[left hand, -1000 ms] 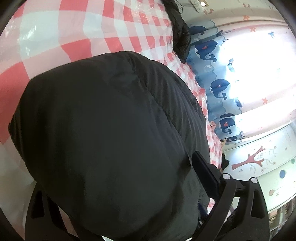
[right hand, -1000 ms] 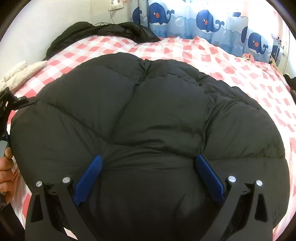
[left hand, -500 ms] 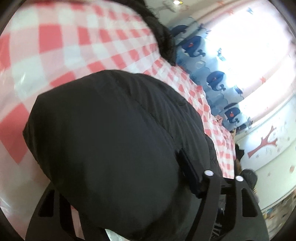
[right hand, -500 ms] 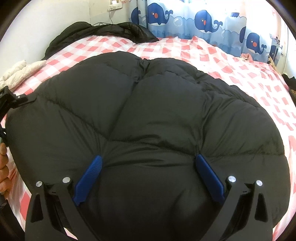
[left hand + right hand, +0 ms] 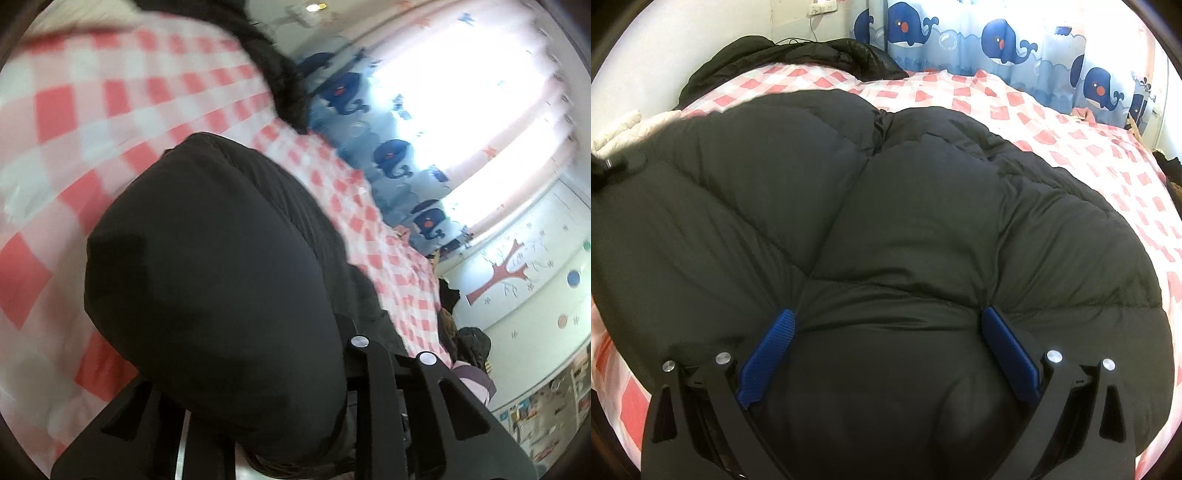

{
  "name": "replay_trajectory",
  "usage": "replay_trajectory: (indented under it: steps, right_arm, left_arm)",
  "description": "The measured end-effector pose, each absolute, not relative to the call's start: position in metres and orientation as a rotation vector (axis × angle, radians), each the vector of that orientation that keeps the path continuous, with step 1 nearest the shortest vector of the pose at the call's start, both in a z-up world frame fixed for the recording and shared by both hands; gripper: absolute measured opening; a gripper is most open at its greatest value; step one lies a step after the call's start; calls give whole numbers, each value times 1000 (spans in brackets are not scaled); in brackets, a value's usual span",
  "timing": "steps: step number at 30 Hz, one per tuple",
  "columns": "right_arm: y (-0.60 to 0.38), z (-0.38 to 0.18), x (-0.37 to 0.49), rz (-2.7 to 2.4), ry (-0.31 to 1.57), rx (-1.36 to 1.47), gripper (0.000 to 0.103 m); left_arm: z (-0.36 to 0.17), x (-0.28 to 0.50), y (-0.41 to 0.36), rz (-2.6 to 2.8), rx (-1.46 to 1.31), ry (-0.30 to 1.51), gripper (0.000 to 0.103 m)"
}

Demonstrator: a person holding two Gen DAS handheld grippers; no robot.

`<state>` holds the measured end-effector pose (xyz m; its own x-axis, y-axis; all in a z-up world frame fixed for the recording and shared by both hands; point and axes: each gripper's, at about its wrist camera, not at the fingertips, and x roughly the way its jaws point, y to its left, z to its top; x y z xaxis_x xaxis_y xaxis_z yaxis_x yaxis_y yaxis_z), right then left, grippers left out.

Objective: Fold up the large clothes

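Black puffer jacket [image 5: 886,229] bulges between both tools: left [image 5: 258,417] closing on it, right [image 5: 886,354] spread wide.

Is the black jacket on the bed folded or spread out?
Folded, at least partly. The black jacket lies as a thick, rounded bundle on the checked bed cover, with no sleeves spread out. Whether the folding is finished, cannot tell.

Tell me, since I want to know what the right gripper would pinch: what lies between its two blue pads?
In the right wrist view, a puffy bulge of the black down jacket fills the gap between the right gripper's blue pads.
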<state>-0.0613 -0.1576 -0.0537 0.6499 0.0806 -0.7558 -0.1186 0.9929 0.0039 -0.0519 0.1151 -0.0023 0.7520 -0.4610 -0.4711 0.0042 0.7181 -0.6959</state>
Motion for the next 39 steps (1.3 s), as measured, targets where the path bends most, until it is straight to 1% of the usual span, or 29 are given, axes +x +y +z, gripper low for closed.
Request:
replay_trajectory:
  steps: [7, 10, 13, 15, 18, 20, 22, 25, 27, 30, 32, 35, 37, 39]
  right_arm:
    - [-160, -55, -61, 119, 871, -53, 97]
    - [-163, -56, -61, 129, 878, -46, 97]
    - [-166, -55, -62, 143, 880, -42, 97]
    - [-173, -50, -62, 176, 893, -34, 97]
    - [-202, -32, -72, 240, 883, 102, 97]
    - [-245, -14, -86, 294, 855, 297, 97]
    - [-304, -12, -105, 323, 850, 537, 97]
    - [-375, -37, -138, 365, 918, 865, 97]
    - [-398, -59, -158, 429, 960, 1029, 97]
    - [-403, -77, -167, 447, 1021, 1079, 97]
    - [-404, -87, -158, 417, 1047, 1089, 97]
    - [-403, -89, -139, 428, 1003, 1118, 97]
    - [-400, -80, -130, 457, 956, 1139, 97]
    - [-396, -72, -124, 450, 949, 1090, 97]
  left_arm:
    - [59, -66, 35, -399, -489, 612, 19]
    - [70, -70, 7, -434, -430, 604, 19]
    - [72, -71, -2, -442, -462, 601, 19]
    - [70, -71, 8, -421, -516, 595, 19]
    - [58, -74, 41, -365, -588, 601, 19]
    - [45, -75, 71, -321, -628, 621, 19]
    - [26, -75, 99, -278, -674, 649, 19]
    - [-7, -75, 135, -227, -739, 706, 19]
    - [-27, -76, 149, -213, -770, 728, 20]
    - [-42, -79, 158, -203, -833, 730, 22]
    - [-46, -76, 160, -202, -838, 724, 22]
    - [-48, -77, 160, -205, -837, 728, 24]
    - [-53, -77, 164, -204, -858, 734, 25]
    - [-55, -77, 164, -203, -867, 736, 26]
